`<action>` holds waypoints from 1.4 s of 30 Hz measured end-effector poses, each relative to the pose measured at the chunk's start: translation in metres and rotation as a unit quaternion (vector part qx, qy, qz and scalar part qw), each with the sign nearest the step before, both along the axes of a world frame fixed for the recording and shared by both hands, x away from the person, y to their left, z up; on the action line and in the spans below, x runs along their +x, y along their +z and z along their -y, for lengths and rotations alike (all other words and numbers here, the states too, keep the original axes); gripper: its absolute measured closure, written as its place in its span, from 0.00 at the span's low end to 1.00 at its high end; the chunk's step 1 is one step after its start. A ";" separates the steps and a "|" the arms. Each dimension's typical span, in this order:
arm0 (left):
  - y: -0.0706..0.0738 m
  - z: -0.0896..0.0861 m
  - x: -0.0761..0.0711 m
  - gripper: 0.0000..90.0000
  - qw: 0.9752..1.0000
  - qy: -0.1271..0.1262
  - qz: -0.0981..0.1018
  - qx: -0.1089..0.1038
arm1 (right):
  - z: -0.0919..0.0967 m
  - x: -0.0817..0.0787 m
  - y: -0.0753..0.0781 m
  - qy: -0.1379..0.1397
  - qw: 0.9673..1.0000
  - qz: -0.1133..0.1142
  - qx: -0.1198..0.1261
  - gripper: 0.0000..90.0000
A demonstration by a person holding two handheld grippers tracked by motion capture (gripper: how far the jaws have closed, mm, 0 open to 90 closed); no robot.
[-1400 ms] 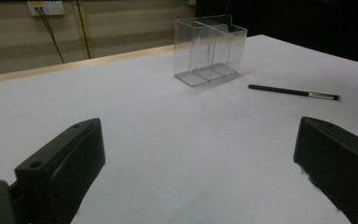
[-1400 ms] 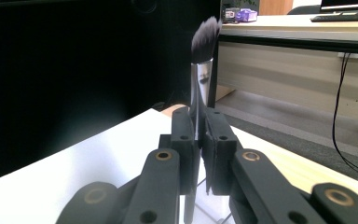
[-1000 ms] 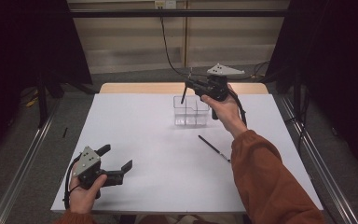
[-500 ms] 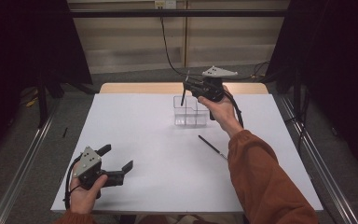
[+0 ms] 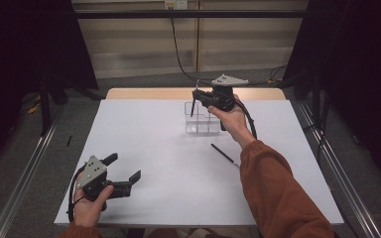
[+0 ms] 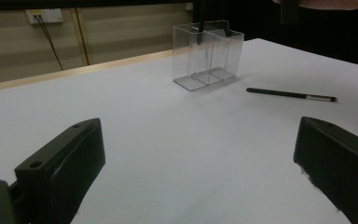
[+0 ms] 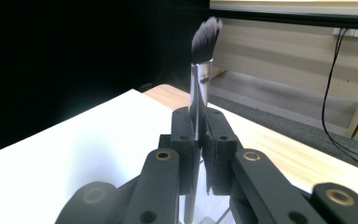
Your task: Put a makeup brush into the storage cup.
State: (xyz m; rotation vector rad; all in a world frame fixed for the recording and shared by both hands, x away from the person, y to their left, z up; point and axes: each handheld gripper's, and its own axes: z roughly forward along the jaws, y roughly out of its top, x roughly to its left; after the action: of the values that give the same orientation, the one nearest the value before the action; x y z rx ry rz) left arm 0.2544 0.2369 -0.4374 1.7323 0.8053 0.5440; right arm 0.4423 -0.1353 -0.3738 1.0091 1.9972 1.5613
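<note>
A: Brush (image 7: 200, 88), then. How does it look?

B: Dark bristles cut on a slant, tips paler, above a shiny metal ferrule and a thin dark handle. The right gripper (image 7: 198, 140) pinches it upright, jaws pressed on the handle just under the ferrule.

A: Where is it?

B: Over the holder (image 5: 202, 119), lower end at the rim of its left compartment. In the left gripper view the handle (image 6: 200, 28) stands in that nearer cell; whether it touches bottom, I cannot tell.

A: Any writing?

B: None I can read.

A: And the holder?

B: Clear hard plastic, boxy, split by partitions, glossy walls. Near it a second brush (image 5: 224, 154) lies flat, slim and black with a silver band.

A: The table (image 5: 168, 148)?

B: Smooth matte white top, wooden far edge.

A: Left gripper (image 5: 121, 173)?

B: Jaws spread wide, nothing between them, low near the front corner.
</note>
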 end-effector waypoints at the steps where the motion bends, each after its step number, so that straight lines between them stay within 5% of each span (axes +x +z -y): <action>1: 0.000 0.000 0.000 0.02 1.000 0.000 0.000 0.000 | 0.000 0.000 -0.001 0.000 1.000 -0.002 0.000 0.93; 29: 0.000 -0.002 0.001 0.02 1.000 -0.002 0.004 0.001 | 0.002 0.001 -0.021 -0.009 1.000 -0.023 0.006 0.91; 42: 0.000 -0.003 0.001 0.02 1.000 -0.001 0.003 0.001 | 0.006 -0.002 -0.023 -0.010 0.999 -0.029 0.015 0.68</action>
State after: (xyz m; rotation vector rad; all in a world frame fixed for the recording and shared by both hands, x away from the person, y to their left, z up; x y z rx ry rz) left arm 0.2557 0.2395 -0.4375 1.7332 0.7982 0.5480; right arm 0.4407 -0.1410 -0.3972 1.0956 2.0009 1.5722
